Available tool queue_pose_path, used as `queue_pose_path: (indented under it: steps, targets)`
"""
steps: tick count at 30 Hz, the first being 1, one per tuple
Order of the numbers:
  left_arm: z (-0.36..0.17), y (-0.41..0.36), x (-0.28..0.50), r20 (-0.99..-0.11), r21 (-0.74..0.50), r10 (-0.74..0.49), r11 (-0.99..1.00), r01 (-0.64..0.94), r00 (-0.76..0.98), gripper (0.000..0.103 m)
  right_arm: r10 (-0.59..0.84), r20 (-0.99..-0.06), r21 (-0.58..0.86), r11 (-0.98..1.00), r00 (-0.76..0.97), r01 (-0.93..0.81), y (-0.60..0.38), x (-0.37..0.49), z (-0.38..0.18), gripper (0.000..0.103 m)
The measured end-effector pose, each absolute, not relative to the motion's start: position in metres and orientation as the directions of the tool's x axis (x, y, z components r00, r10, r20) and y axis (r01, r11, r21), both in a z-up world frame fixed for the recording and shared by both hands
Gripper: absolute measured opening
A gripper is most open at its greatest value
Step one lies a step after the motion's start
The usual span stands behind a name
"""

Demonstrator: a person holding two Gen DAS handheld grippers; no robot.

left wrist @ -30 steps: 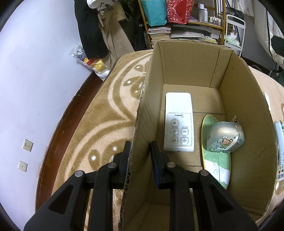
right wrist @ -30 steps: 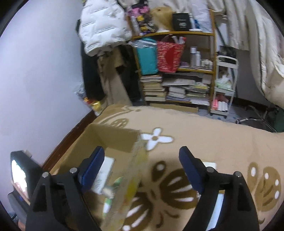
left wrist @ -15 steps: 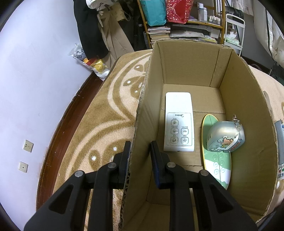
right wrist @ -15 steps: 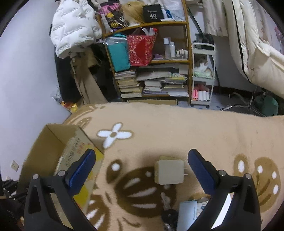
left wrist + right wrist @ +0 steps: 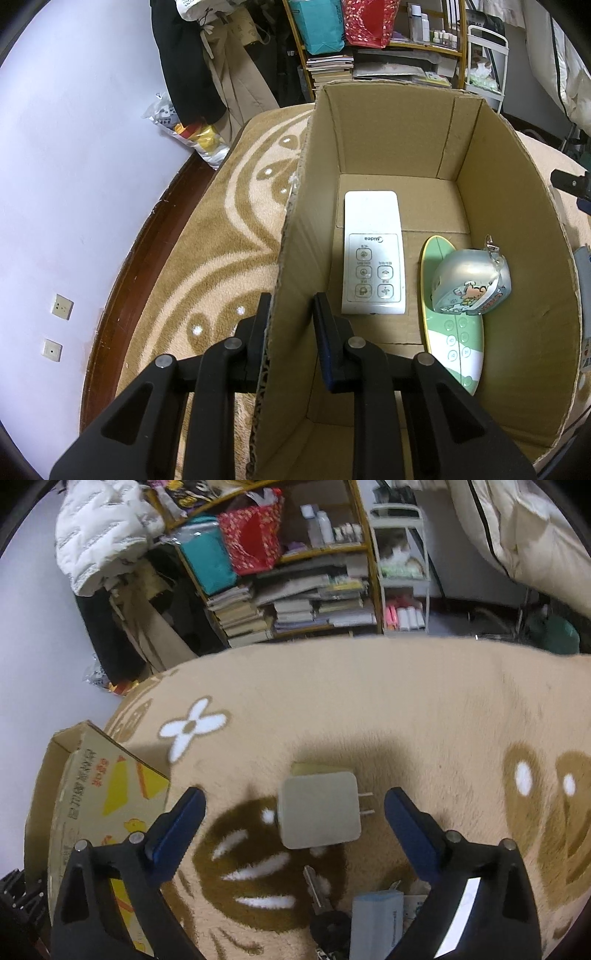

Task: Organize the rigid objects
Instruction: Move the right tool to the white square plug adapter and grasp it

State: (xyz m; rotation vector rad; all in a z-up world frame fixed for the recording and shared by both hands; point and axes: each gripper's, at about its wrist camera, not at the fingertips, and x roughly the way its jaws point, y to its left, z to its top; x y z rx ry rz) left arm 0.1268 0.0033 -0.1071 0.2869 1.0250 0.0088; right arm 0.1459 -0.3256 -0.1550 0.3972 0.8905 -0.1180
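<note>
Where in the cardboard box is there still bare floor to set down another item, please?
Inside the box, the far strip is bare, between the back wall and the tops of the white remote and green remote. The near end, below the white remote, is also bare. The right half is crowded: a silver case rests on the green remote.

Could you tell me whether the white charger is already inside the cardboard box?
Out. The white charger lies on the blanket, beside the cardboard box.
</note>
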Motion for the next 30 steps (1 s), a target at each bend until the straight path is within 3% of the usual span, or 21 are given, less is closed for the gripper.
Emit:
queue_pose_path:
  steps: [13,30]
  targets:
    - [-0.107,0.003,0.128,-0.846,0.239,0.139,0.962,0.132,0.515,0.02,0.051,-0.816,0.253,0.927,0.576,0.277,-0.332,0.15,-0.173,0.056]
    - [-0.107,0.003,0.127,-0.844,0.248,0.144,0.959,0.138,0.517,0.021,0.034,-0.768,0.208,0.958,0.639,0.198,-0.302,0.141,-0.134,0.055]
